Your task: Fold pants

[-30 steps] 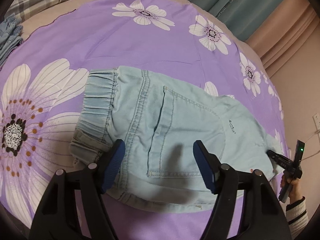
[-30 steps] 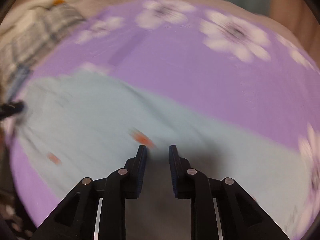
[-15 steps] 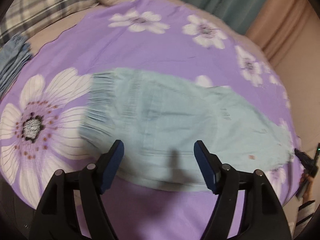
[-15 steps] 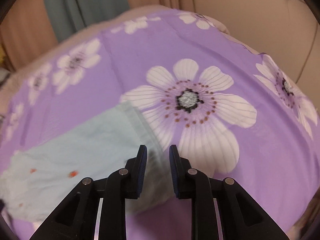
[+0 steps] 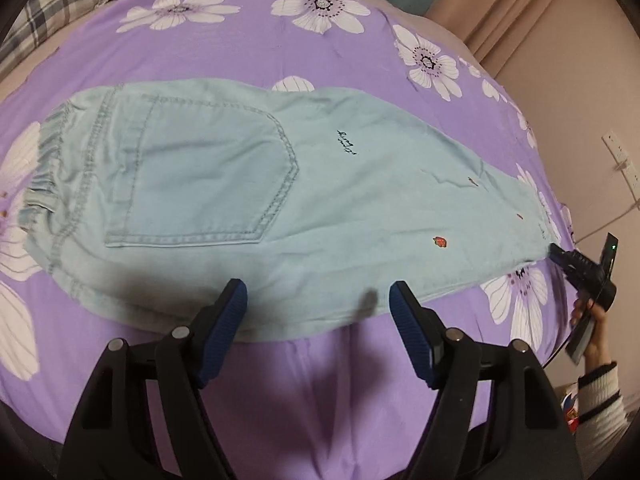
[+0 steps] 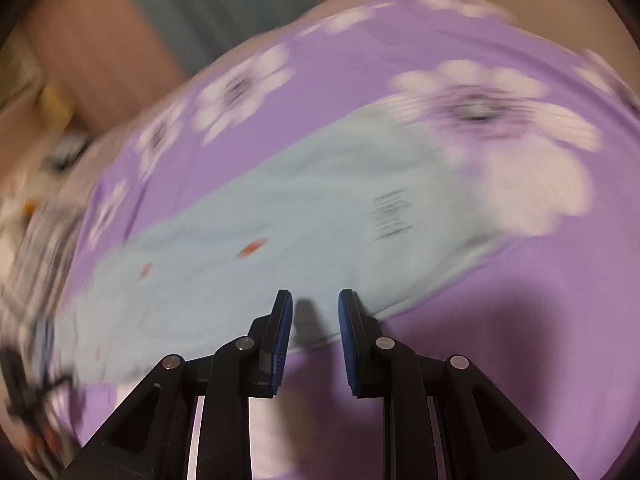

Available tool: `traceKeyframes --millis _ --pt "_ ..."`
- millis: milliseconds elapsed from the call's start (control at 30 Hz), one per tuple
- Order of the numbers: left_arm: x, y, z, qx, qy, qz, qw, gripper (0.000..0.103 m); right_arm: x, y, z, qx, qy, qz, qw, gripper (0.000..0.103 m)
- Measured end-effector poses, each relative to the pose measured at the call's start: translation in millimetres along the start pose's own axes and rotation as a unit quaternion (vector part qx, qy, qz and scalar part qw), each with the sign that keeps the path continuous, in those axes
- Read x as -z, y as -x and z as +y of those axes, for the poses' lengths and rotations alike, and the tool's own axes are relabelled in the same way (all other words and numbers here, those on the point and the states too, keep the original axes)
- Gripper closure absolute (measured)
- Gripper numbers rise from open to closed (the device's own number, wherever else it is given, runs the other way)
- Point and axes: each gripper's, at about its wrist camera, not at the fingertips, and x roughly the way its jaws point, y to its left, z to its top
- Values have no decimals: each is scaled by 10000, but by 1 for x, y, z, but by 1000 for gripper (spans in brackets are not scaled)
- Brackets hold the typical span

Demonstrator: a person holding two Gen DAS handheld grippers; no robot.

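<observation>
I see the pants (image 5: 248,184) flat on the purple sheet (image 5: 248,48). My left gripper (image 5: 318,300) stands wide at 6 o'clock; my right gripper (image 6: 315,312) is narrow, holding nothing.

Pants (image 5: 248,184): pale blue denim, laid flat lengthwise on the purple floral bedspread (image 5: 256,40); elastic waistband toward its left edge, back pocket facing up, leg end toward its right edge. Small dark script and orange marks on the leg. Left gripper (image 5: 319,300): blue-padded jaws spread wide, above the pants' near hem, nothing between them. Right gripper (image 5: 576,266): at the leg end, beside the bedspread's right edge; jaw state unclear. Plaid pillow (image 5: 52,4): far left corner.
</observation>
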Motion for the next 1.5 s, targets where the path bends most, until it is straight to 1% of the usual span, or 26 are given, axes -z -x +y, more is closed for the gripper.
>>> traceKeyframes --millis 33,67,133,200,233,333,433,533,633,700,733,767,833,867,900,933,1000,1067,1133,1167,1200,1267,1300,1400,1433,1500 --pt "-1 2 0 -70 2 8 10000 28 -4 6 -15 230 -241 -108 9994 80" --pt "-1 4 1 -65 26 -11 10000 28 -7 12 -31 345 -509 -164 9980 78" --pt "0 10 0 76 97 -76 9999 27 -4 28 -56 166 -978 -273 9947 78" --pt "-4 11 -5 226 130 -110 9996 26 4 40 -66 -176 -1166 -317 9925 67" --pt "-5 11 -10 299 133 -103 9994 26 7 39 -67 -265 -1222 -270 9918 59" --pt "-12 3 -28 493 106 -40 9987 26 16 27 -61 -554 -1371 -95 9890 59" --pt "-15 -3 -44 629 1 47 9980 26 7 12 -48 -677 -1360 -91 9883 58" --pt "-17 -8 -54 672 -46 129 9976 26 2 3 -40 -532 -1279 -94 9903 56" --pt "-20 -14 -59 742 16 188 9971 26 2 0 -41 -429 -1460 -340 9878 56" --pt "-21 -18 -63 750 6 218 9969 26 4 0 -42 -407 -1668 -547 9836 59" --pt "-23 -20 -66 785 -9 242 9966 26 7 2 -43 -345 -1712 -642 9825 72" --pt "-24 -21 -69 839 -11 259 9961 26 9 1 -40 -299 -1731 -691 9820 87" --pt "-28 -23 -76 1095 38 306 9935 26 13 3 -32 -380 -1760 -753 9808 93" --pt "-31 -24 -79 1244 87 330 9916 26 12 8 -22 -353 -1568 -867 9832 93" --pt "-34 -25 -83 1448 158 361 9887 26 9 16 -6 -285 -1206 -1052 9867 93" --pt "-36 -26 -87 1559 194 383 9868 26 7 24 10 -292 -859 -1190 9887 93" --pt "-41 -26 -95 1828 260 364 9821 25 3 37 42 -423 -178 -1351 9898 93" --pt "-45 -27 -105 2205 371 353 9740 16 5 46 78 -501 520 -1406 9874 93" --pt "-50 -30 -113 2657 638 420 9610 9 11 49 108 -580 1044 -1415 9827 93" --pt "-52 -33 -115 2811 752 461 9556 9 16 50 120 -623 1236 -1428 9800 93" --pt "-54 -38 -119 2895 838 506 9522 9 23 52 133 -677 1476 -1439 9762 93" --pt "-59 -49 -126 2870 943 610 9513 9 36 50 155 -741 1829 -1440 9697 93" --pt "-61 -53 -129 2923 991 649 9489 9 45 48 167 -753 2062 -1416 9653 93" --pt "-63 -70 -132 3278 1310 777 9324 9 70 30 195 -563 2647 -1257 9544 93" --pt "-63 -78 -131 3317 1443 848 9284 9 79 24 202 -550 2819 -1173 9506 93" --pt "-61 -91 -130 3295 1641 986 9246 9 95 19 215 -601 3107 -1056 9427 93"
